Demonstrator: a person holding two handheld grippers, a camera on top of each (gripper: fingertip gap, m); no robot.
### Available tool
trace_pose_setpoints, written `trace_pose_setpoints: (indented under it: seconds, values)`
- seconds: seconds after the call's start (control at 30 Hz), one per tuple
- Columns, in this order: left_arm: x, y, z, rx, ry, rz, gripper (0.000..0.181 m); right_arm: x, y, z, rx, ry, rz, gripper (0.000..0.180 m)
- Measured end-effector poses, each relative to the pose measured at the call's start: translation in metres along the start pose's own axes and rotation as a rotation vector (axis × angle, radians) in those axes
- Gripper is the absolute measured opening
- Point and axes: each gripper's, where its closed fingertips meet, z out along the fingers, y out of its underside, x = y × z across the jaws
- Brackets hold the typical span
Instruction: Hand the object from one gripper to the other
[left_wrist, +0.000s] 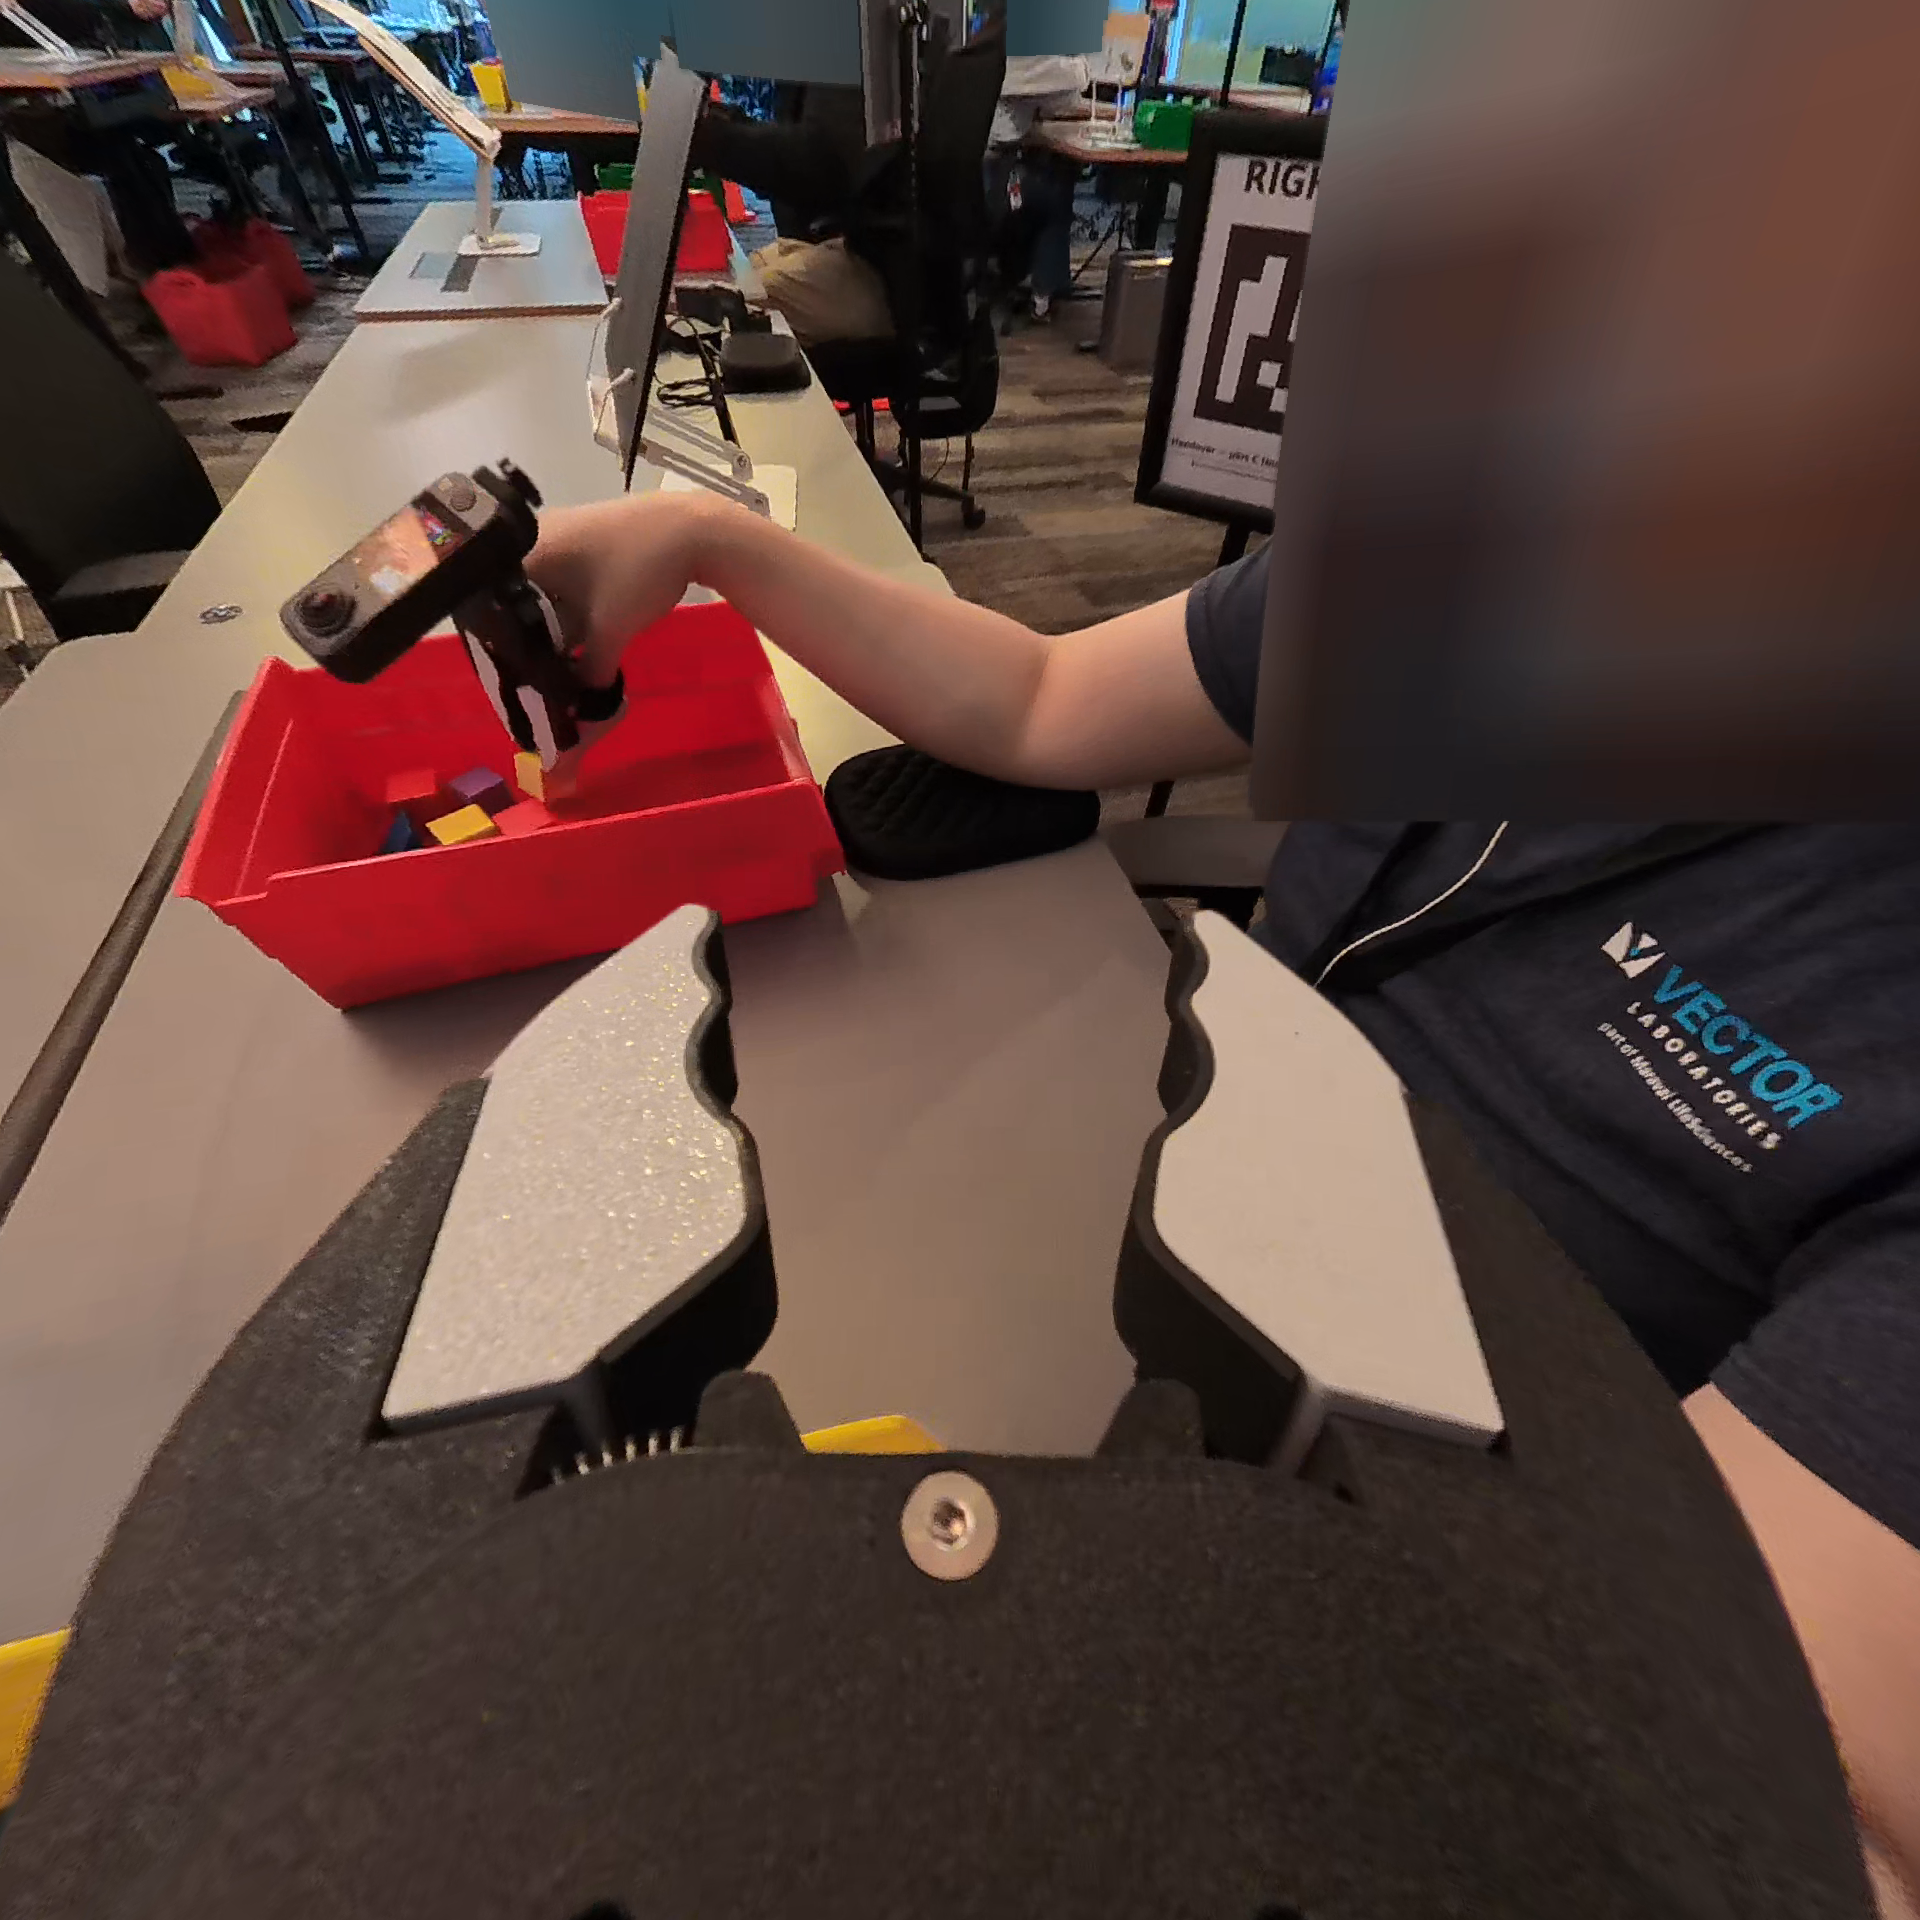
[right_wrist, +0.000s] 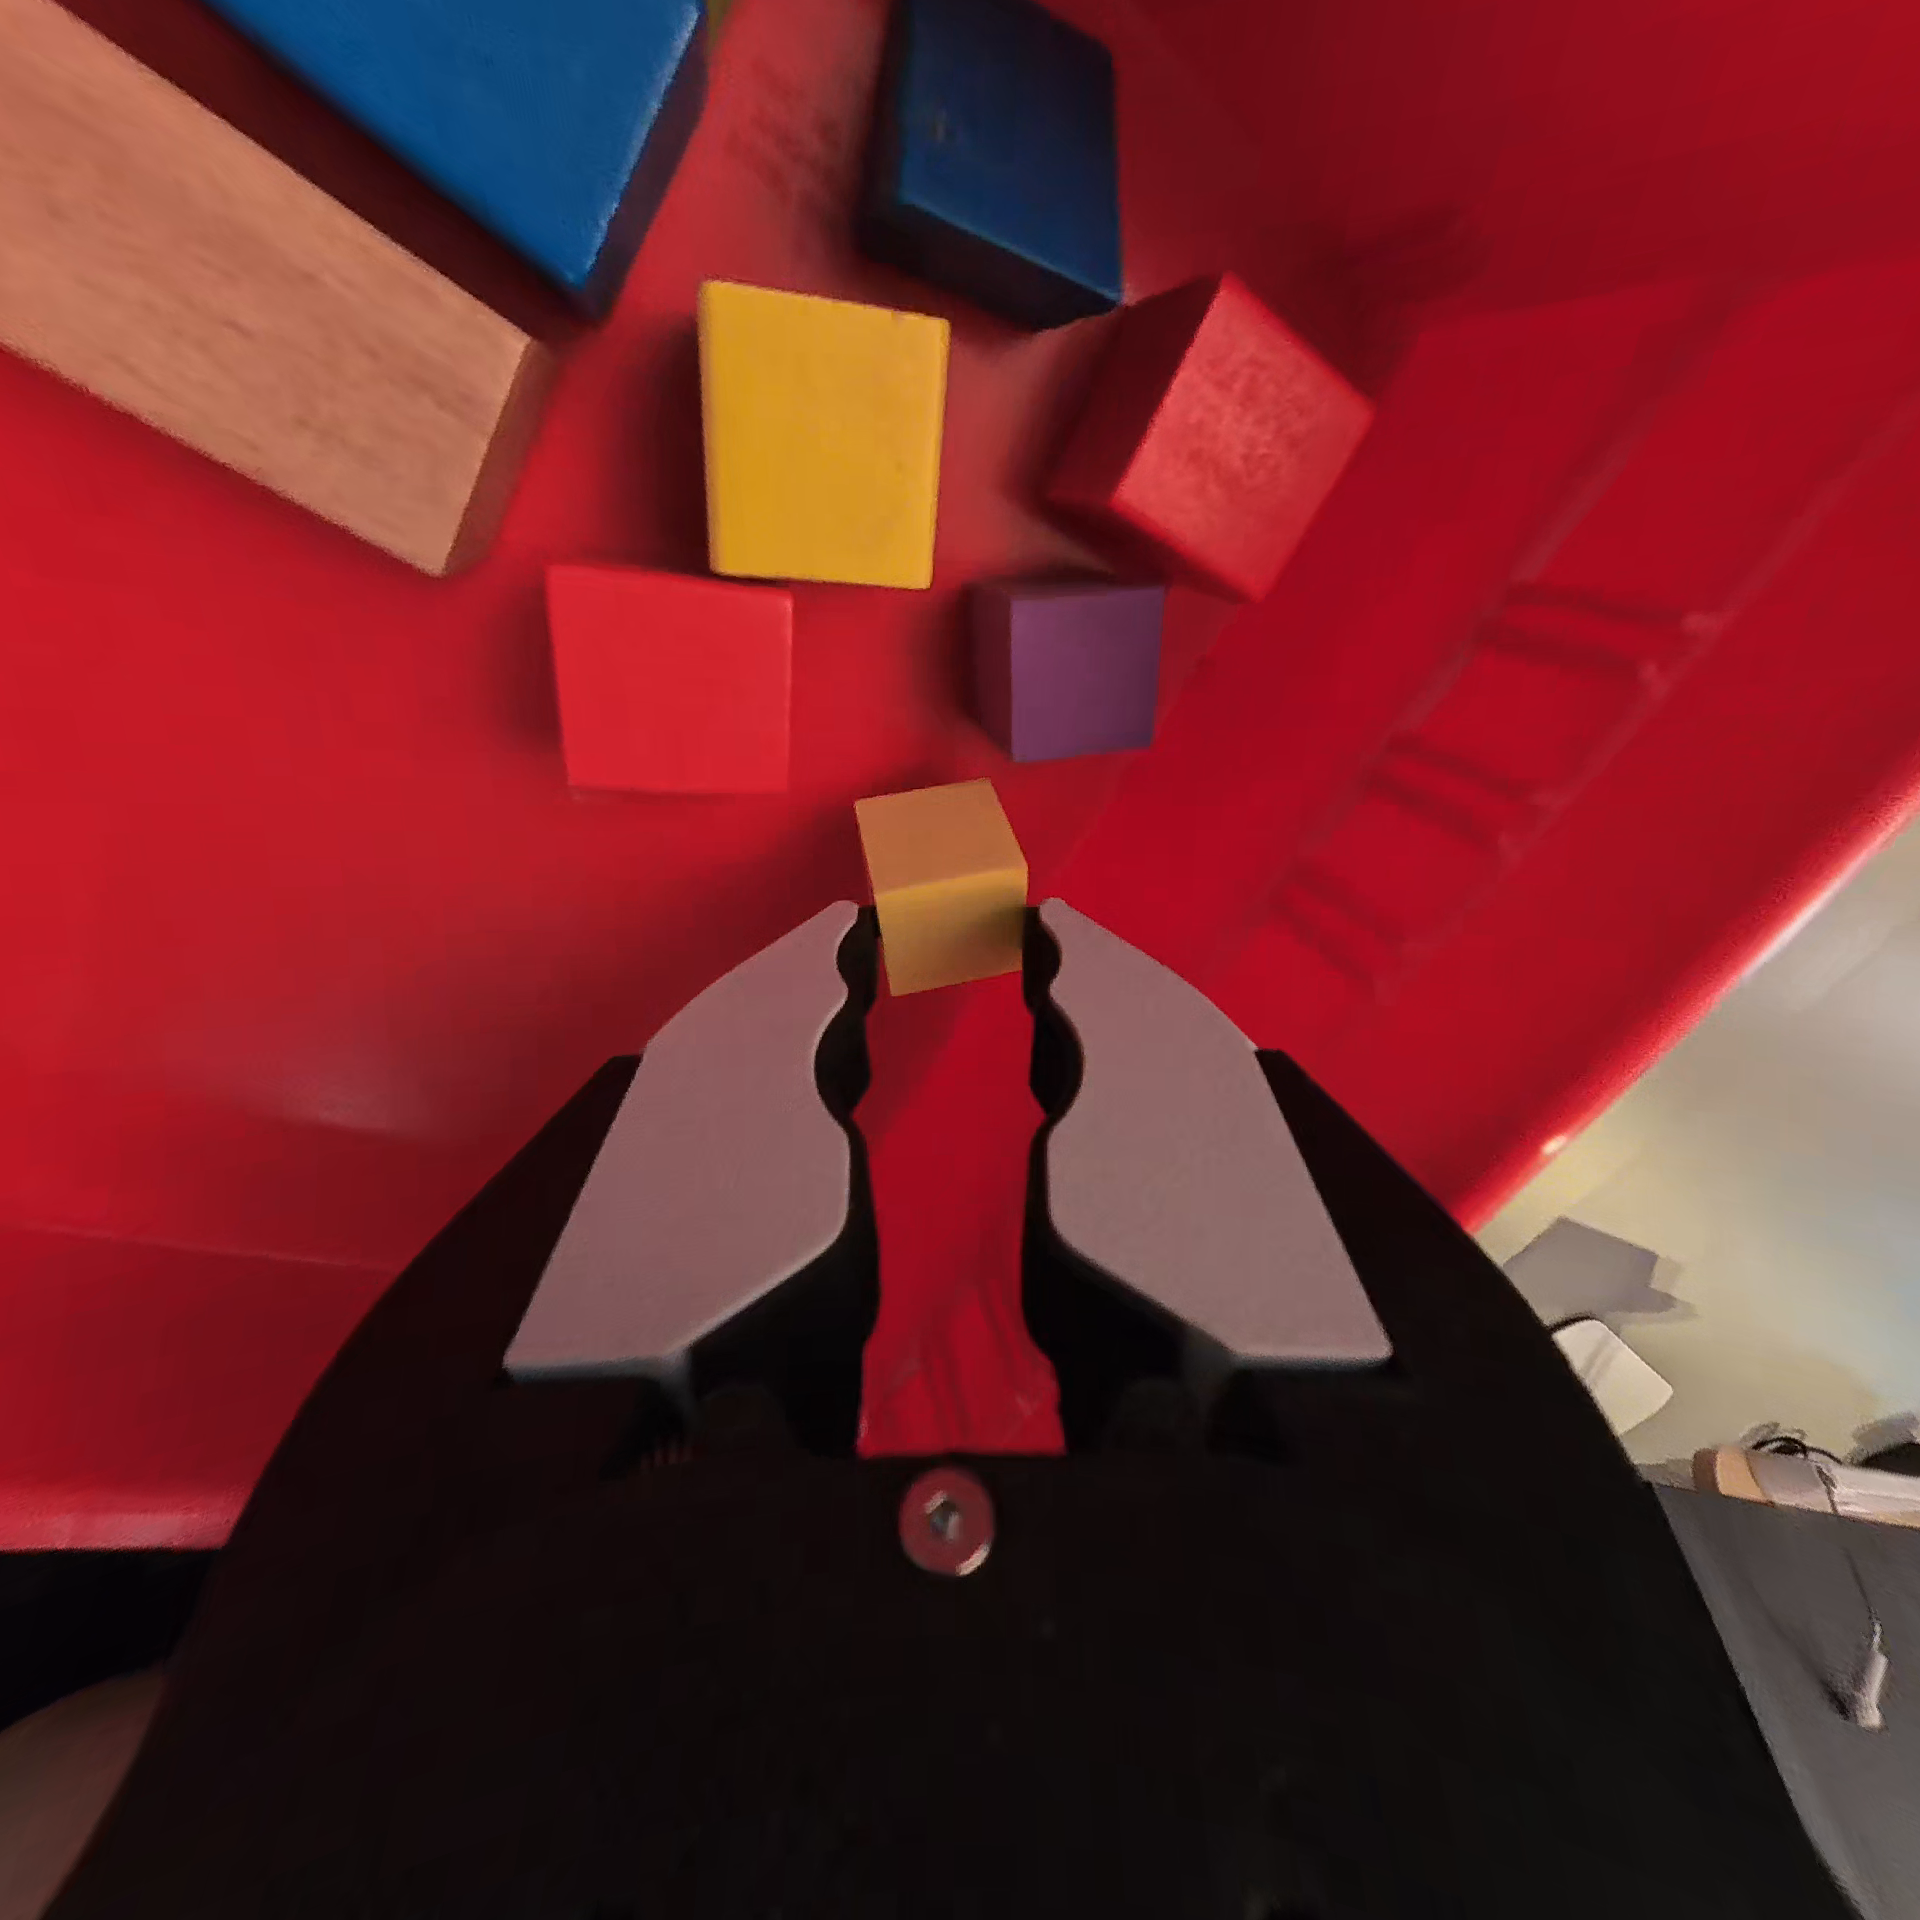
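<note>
The small orange cube (right_wrist: 943, 888) sat pinched between the tips of the right gripper (right_wrist: 943, 914) inside the red bin (right_wrist: 312, 935); whether it was clear of the bin floor could not be told. Beyond it lay a purple cube (right_wrist: 1075, 670), a yellow block (right_wrist: 821, 431) and blue blocks, cut off at the frame. The left gripper (left_wrist: 945, 966) hovered wide apart, empty, beside the bin.

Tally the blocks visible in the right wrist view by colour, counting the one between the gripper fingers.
Blue blocks: 2
Red blocks: 2
Yellow block: 1
Purple block: 1
Natural wood block: 1
Orange-yellow cube: 1, held by the right gripper
Total: 8 blocks, all within the red bin.
</note>
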Motion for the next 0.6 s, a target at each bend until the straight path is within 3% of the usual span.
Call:
trace_pose_setpoints:
  seconds: [0.17, 0.4, 0.53, 0.6]
  values:
    - [0.000, -0.001, 0.002, 0.006, 0.008, 0.005, 0.080, 0.002, -0.006, 0.009, -0.004, 0.013, -0.021, 0.028]
    - [-0.033, -0.007, -0.007, 0.040, -0.169, 0.008, 0.071, 0.001, -0.009, 0.006, 0.031, 0.004, -0.027, 0.032]
    - [-0.059, 0.001, -0.025, 0.039, -0.330, -0.014, 0.067, 0.006, -0.012, -0.012, 0.076, 0.052, -0.027, 0.041]
    - [-0.088, 0.015, -0.045, -0.012, -0.519, -0.042, 0.064, 0.008, -0.014, -0.026, 0.109, 0.079, -0.030, 0.040]
